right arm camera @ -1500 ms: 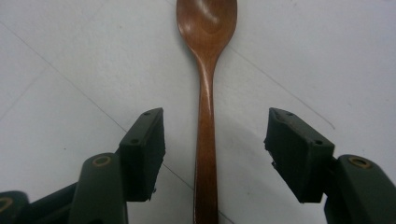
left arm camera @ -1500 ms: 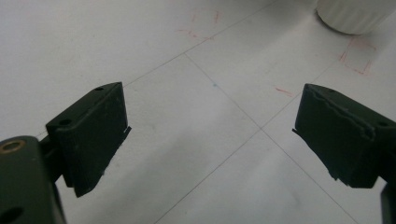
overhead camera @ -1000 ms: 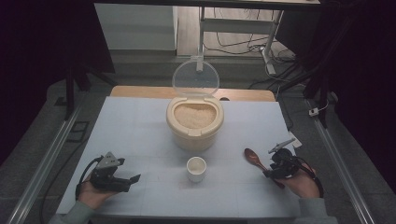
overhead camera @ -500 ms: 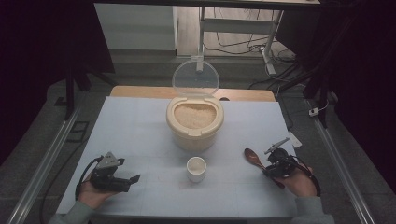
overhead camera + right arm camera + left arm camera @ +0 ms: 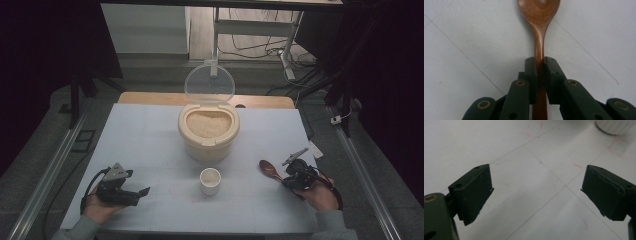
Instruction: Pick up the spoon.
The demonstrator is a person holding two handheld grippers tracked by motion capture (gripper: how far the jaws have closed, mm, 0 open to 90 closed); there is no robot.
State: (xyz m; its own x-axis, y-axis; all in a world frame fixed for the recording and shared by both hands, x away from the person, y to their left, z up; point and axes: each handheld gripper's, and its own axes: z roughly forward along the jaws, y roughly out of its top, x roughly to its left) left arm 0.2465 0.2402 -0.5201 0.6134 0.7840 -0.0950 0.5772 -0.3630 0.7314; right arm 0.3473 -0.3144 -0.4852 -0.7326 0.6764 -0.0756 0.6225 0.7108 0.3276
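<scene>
Jaws of the right gripper (image 5: 540, 65) had just closed on the spoon (image 5: 539, 15) handle, bowl lying on the white table (image 5: 150, 135). Left gripper (image 5: 536, 192) rested open over faint grid lines. Beyond the table stood a dark room with floor cables (image 5: 250, 47).

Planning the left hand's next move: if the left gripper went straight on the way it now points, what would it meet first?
Probably the small white cup. The open left gripper points across the bare table toward it, and the cup's base shows ahead and off to one side in its own view, so it might just pass beside it.
</scene>
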